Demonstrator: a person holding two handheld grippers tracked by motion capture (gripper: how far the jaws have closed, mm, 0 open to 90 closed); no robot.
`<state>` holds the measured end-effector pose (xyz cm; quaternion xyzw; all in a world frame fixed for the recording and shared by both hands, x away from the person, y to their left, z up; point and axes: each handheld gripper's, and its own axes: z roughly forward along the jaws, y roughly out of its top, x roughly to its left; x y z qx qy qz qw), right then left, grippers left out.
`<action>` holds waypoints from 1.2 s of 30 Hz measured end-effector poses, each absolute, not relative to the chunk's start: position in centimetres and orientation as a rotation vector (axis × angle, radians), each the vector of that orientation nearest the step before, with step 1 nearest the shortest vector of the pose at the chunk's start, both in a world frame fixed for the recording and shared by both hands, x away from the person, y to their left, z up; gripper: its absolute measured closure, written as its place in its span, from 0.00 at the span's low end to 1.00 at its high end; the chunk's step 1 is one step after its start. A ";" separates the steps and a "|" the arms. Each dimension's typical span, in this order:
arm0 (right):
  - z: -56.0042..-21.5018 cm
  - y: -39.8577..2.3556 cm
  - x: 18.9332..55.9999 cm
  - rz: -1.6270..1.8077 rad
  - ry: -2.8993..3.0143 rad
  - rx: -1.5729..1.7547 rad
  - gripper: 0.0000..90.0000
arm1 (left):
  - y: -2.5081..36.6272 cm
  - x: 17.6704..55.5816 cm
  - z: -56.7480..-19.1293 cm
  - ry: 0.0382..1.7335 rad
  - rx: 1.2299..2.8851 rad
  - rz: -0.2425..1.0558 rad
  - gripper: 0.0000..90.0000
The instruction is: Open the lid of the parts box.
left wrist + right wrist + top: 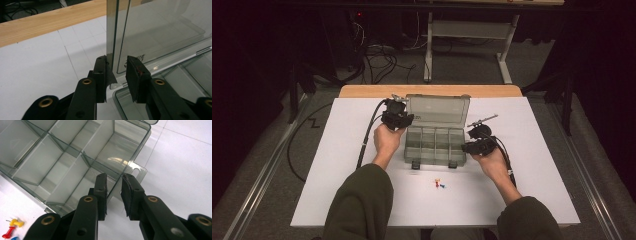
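Observation:
A clear plastic compartment box (422, 150) stands on the white table (537, 165) with its lid (437, 110) raised upright. My left gripper (408, 119) is at the lid's left edge. In the left gripper view its jaws (116, 62) straddle that lid edge (111, 37), with the left pad (106, 67) against it, and they look shut on it. My right gripper (465, 147) is at the box's right end. There its jaws (113, 180) sit on either side of the right end wall (130, 152), which runs up between them.
A few coloured push pins (439, 185) lie loose on the table in front of the box. A yellow pin (16, 222) and a red pin (8, 232) show beside it. A wooden strip (429, 91) edges the table's far side. Cables trail from both grippers.

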<state>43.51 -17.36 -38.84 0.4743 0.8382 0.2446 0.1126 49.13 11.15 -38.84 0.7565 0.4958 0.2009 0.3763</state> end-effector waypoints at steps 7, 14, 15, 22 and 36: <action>-38.8 -17.4 43.5 0.719 2.461 1.388 0.85 | 11.2 49.4 -39.2 1.280 1.945 0.498 0.78; -38.8 -17.4 43.5 0.718 2.459 1.393 0.85 | 11.1 49.9 -39.7 1.302 1.938 0.478 0.79; -38.8 -17.4 43.5 0.718 2.459 1.392 0.85 | 11.2 49.9 -39.8 1.304 1.939 0.475 0.79; -38.9 -17.4 43.5 0.719 2.457 1.393 0.85 | 11.0 50.2 -40.5 1.315 1.974 0.467 0.80; -38.9 -17.4 43.5 0.717 2.457 1.392 0.85 | 11.3 50.5 -41.1 1.336 1.998 0.419 0.80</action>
